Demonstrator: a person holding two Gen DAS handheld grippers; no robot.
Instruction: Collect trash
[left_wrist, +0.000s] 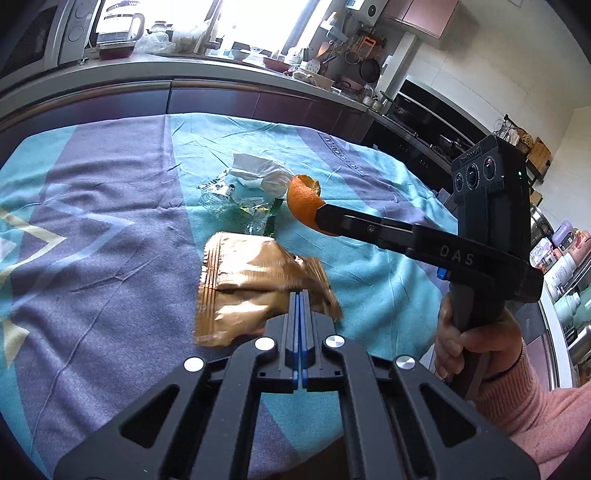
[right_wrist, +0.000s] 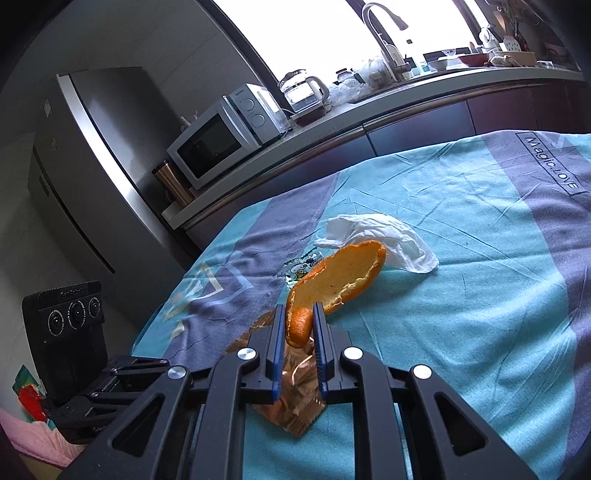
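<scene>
My left gripper (left_wrist: 300, 295) is shut on a crinkled gold snack wrapper (left_wrist: 240, 291) and holds it just above the teal and purple cloth (left_wrist: 110, 240). My right gripper (right_wrist: 300, 314) is shut on an orange peel (right_wrist: 340, 277), raised over the cloth; in the left wrist view the right gripper (left_wrist: 321, 218) holds the peel (left_wrist: 301, 199) from the right. A crumpled white tissue (left_wrist: 258, 171) and a clear plastic wrapper (left_wrist: 236, 206) lie on the cloth beyond. The tissue (right_wrist: 384, 236) also shows behind the peel in the right wrist view, and the gold wrapper (right_wrist: 295, 391) below my right fingers.
A dark kitchen counter (left_wrist: 221, 92) with a kettle (left_wrist: 118, 26) runs behind the table. In the right wrist view a microwave (right_wrist: 225, 133), a fridge (right_wrist: 92, 166) and a sink tap (right_wrist: 384, 37) stand beyond the table's far edge.
</scene>
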